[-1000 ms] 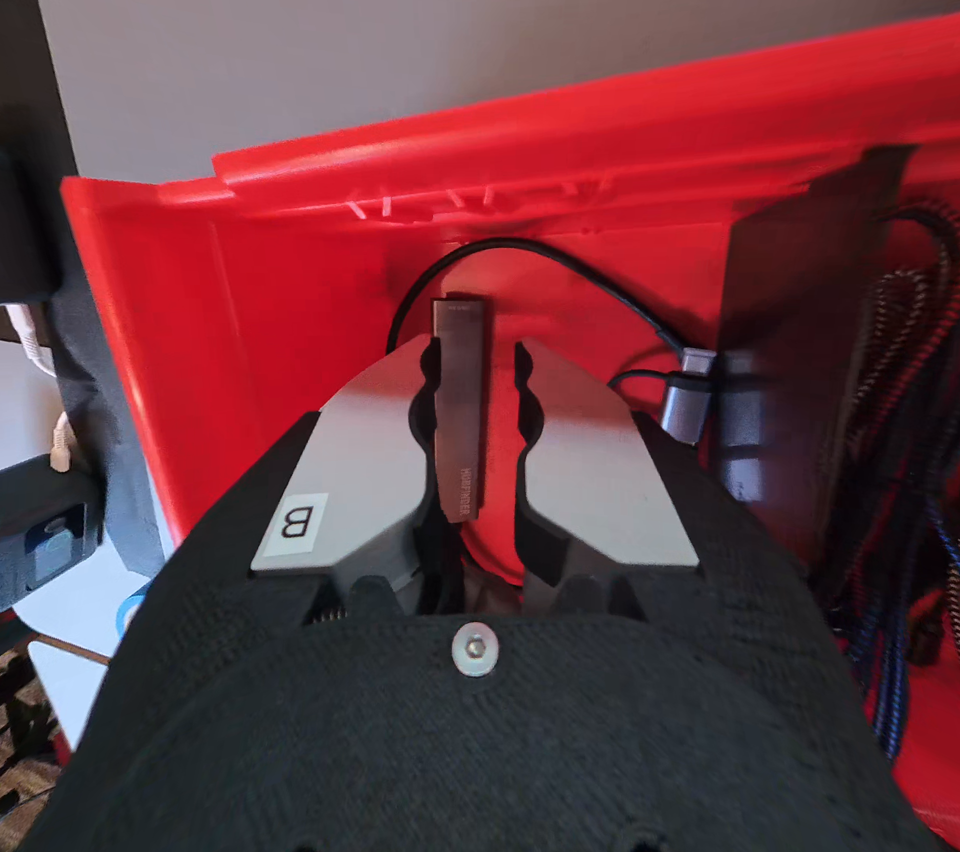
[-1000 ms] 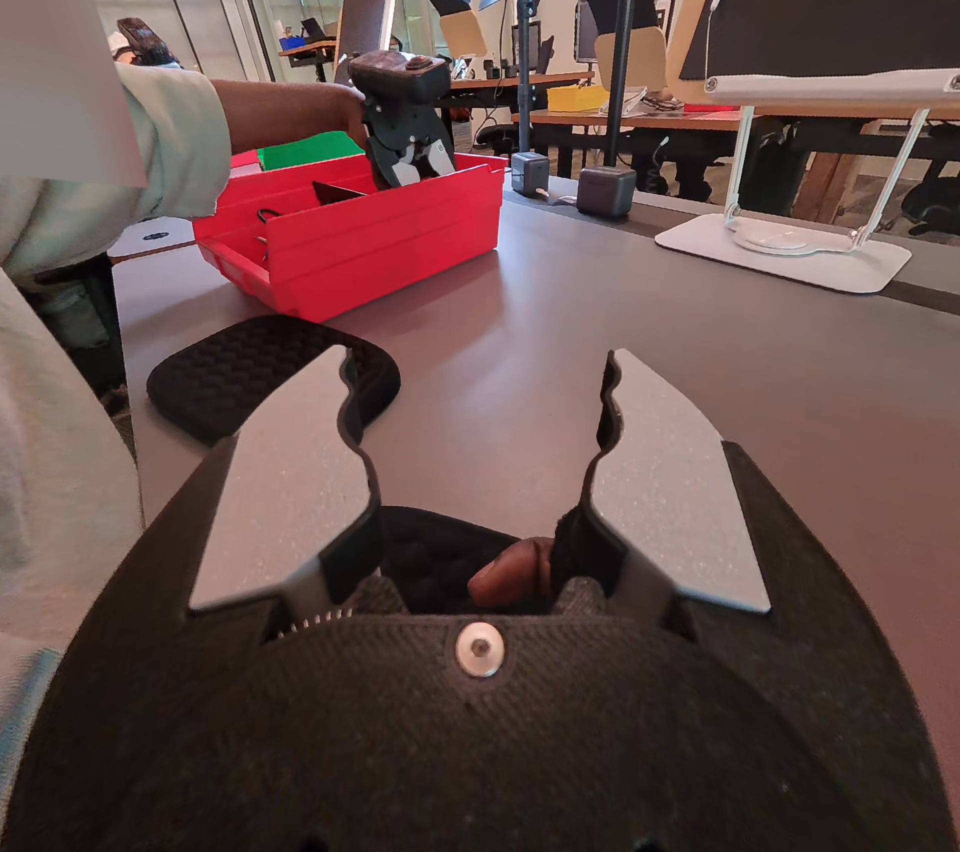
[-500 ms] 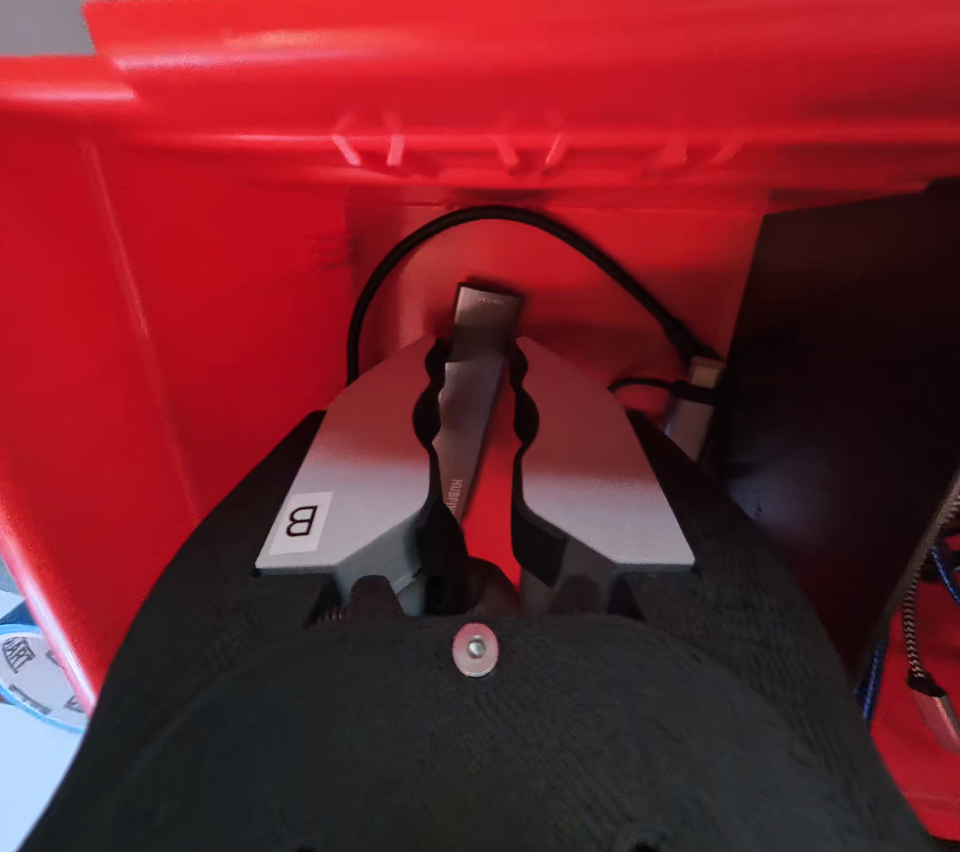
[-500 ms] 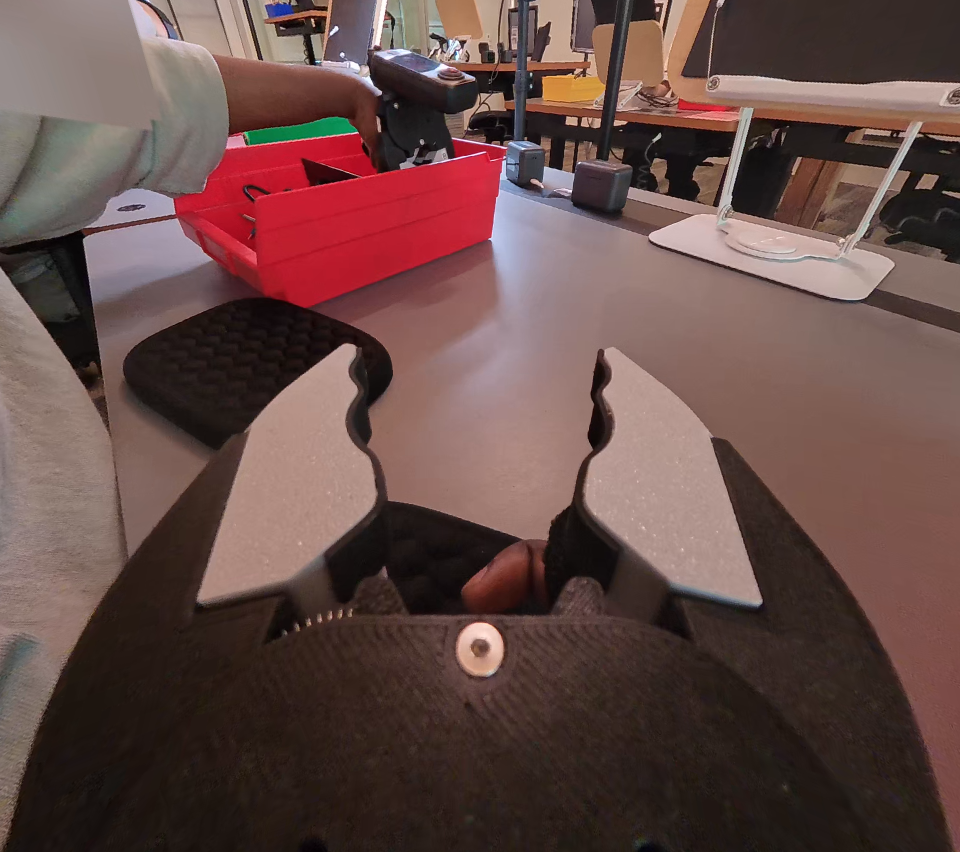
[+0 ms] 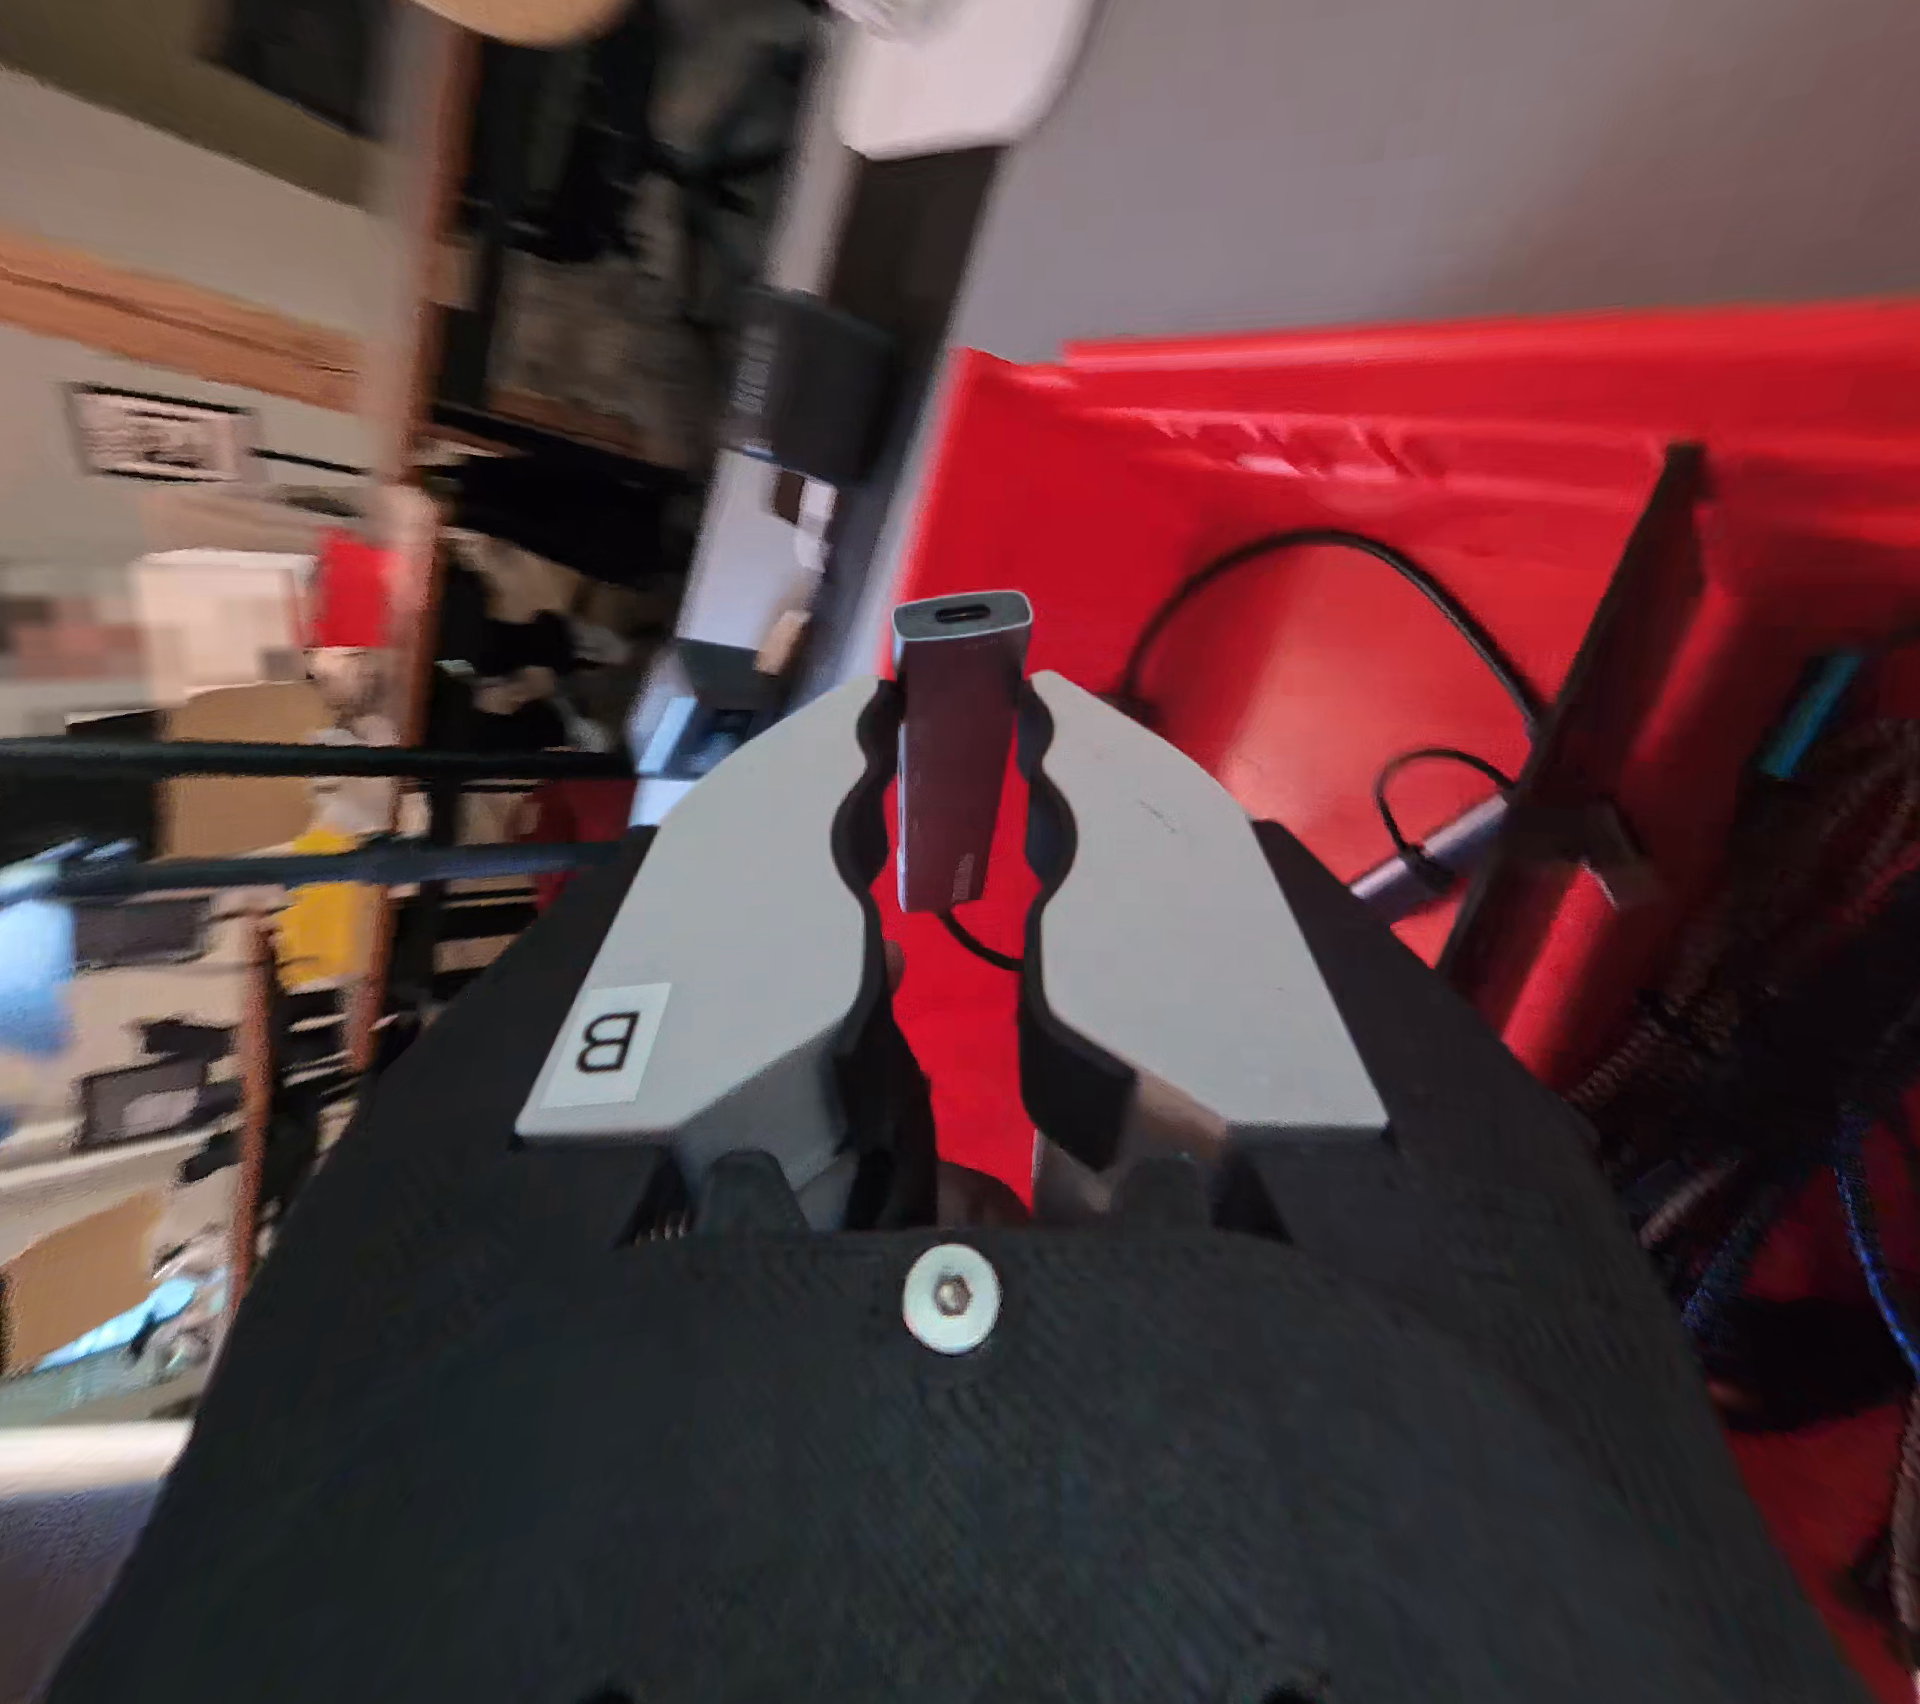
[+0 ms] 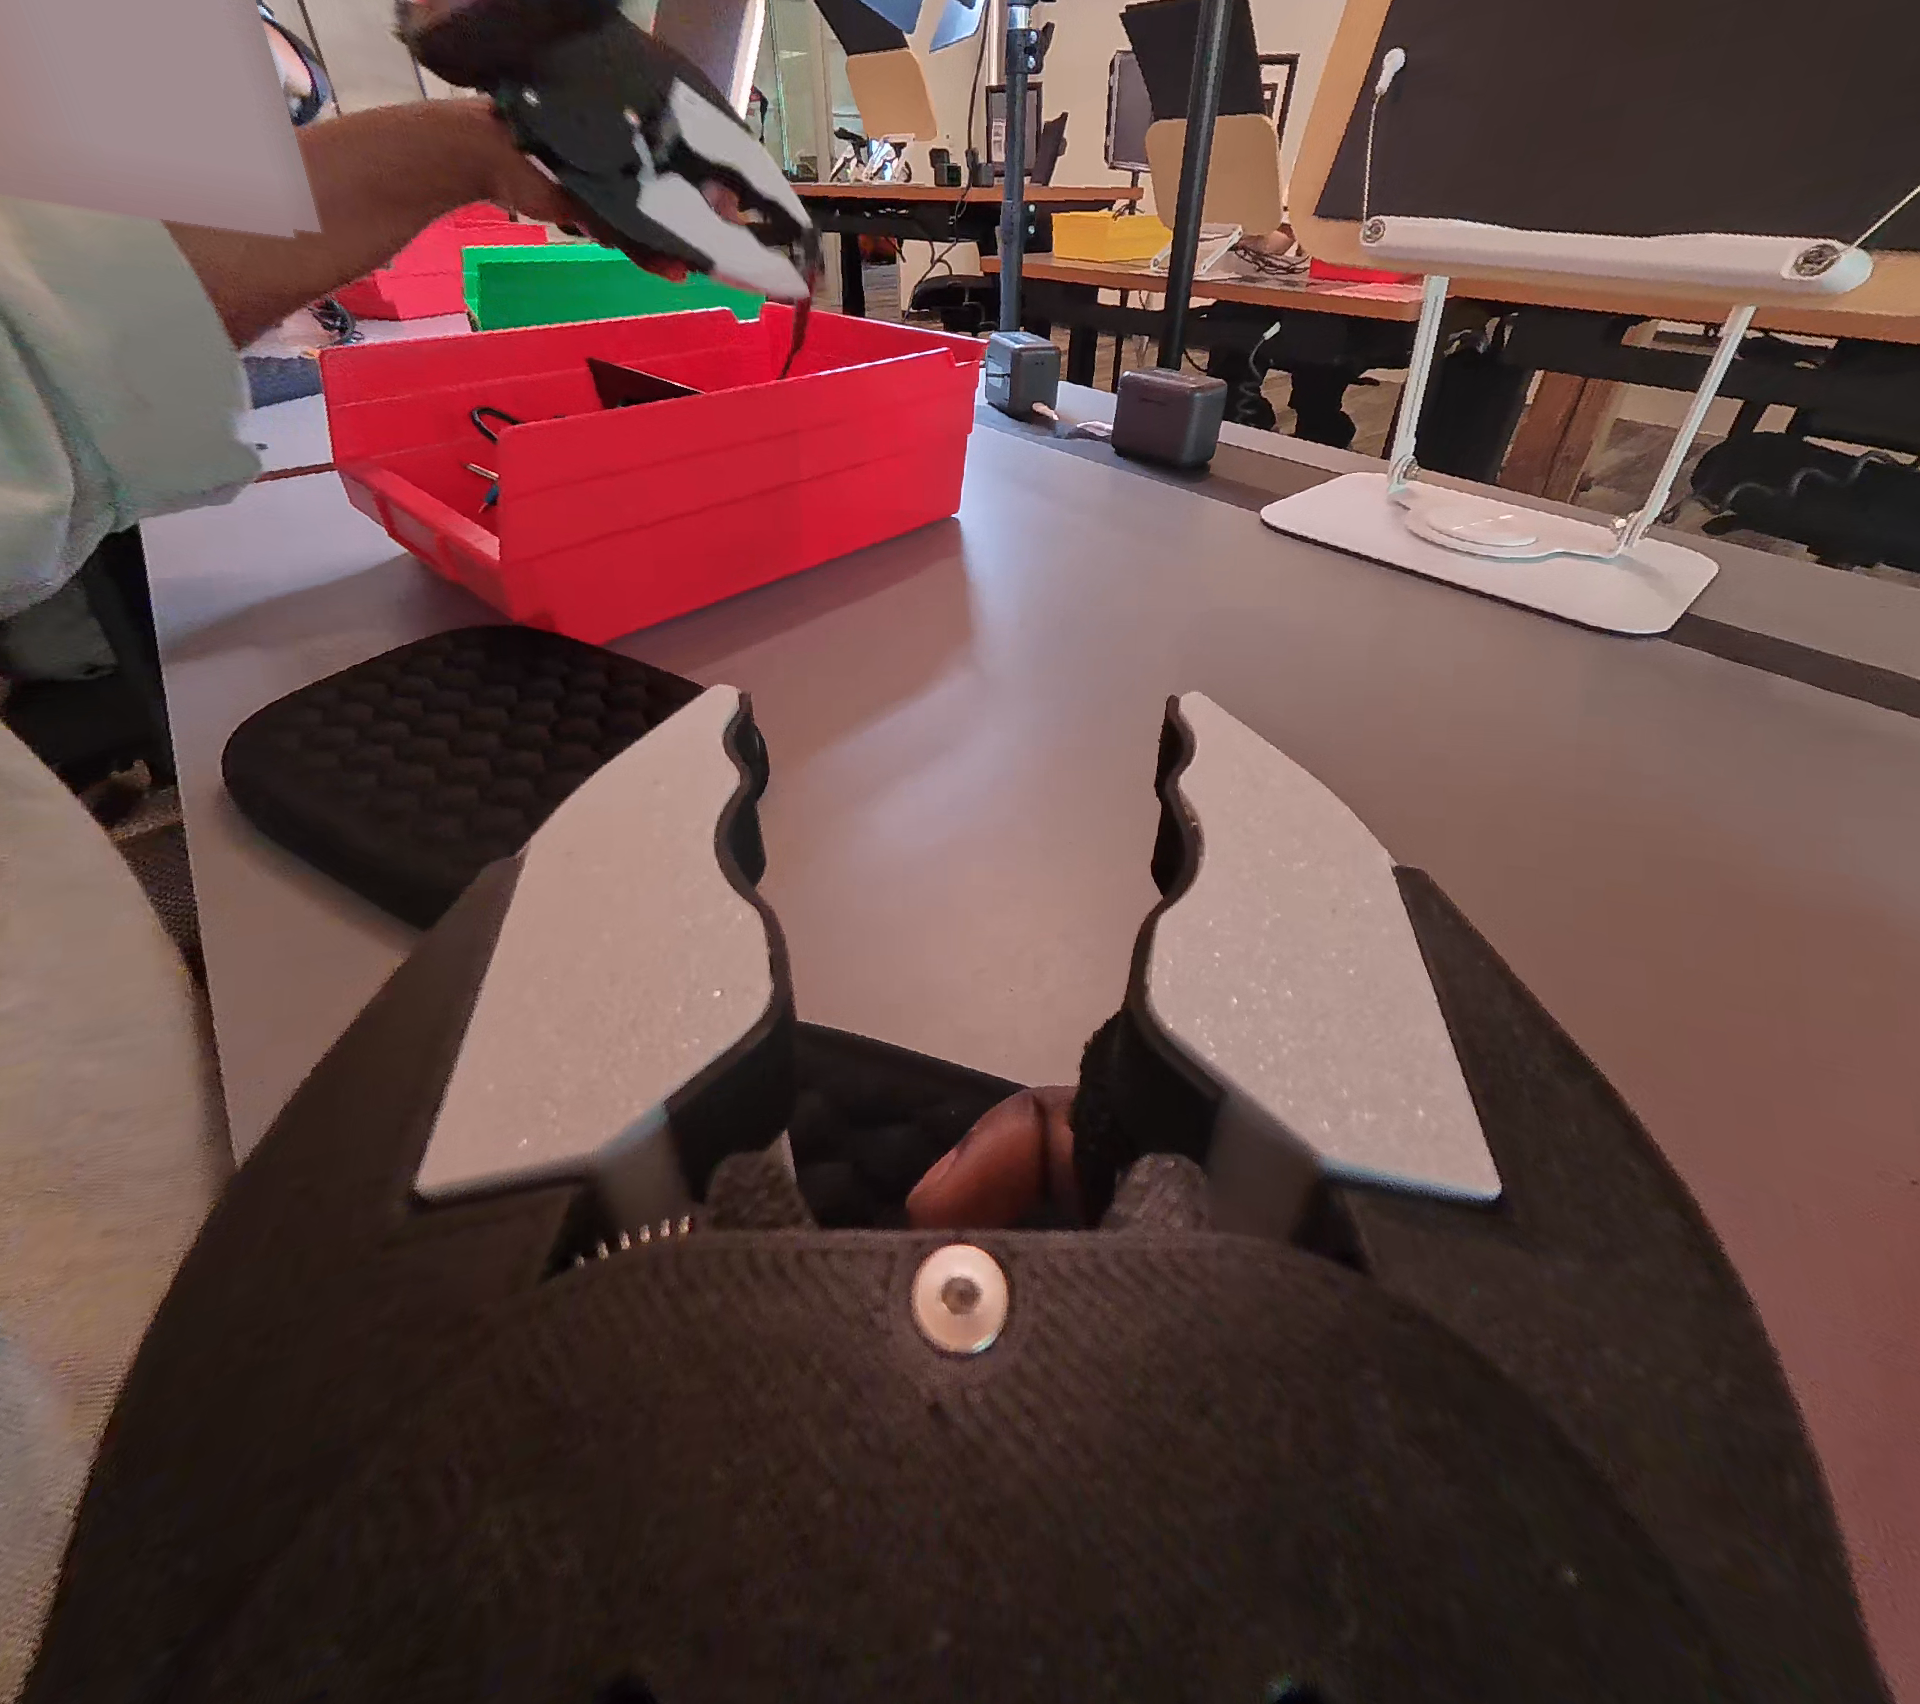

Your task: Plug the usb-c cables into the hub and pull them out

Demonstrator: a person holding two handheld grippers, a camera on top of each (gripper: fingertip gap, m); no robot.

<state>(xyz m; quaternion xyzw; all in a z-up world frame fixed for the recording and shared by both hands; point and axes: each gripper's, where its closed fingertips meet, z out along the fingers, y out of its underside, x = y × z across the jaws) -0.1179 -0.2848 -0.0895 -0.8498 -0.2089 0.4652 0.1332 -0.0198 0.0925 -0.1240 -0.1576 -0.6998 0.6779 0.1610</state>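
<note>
Here the left gripper (image 5: 954, 698) is clamped on the grey usb-c hub (image 5: 956, 750), its fingers pinching the slim body on both sides with the port end poking out past the tips. The left wrist view alone shows that port and the hub's thin black cable (image 5: 1340, 574) looping over the floor of the red bin (image 5: 1455, 407), ending near a grey plug (image 5: 1434, 865) by the black divider (image 5: 1590, 698). Braided cables (image 5: 1787, 979) lie piled in the compartment beyond the divider. Background there is motion-blurred.

The right wrist view shows what the left cannot: the left gripper (image 6: 764, 241) held up above the red bin (image 6: 727, 501), tilted down, a dark strand hanging from its tips into the bin. The hub itself is too blurred to make out in that view. The right gripper (image 6: 956, 781) hovers low over the grey table (image 6: 1299, 719), jaws wide apart, holding nothing. A black honeycomb pad (image 6: 436, 750) sits just left of it, and a white stand (image 6: 1507, 553) is far right.
</note>
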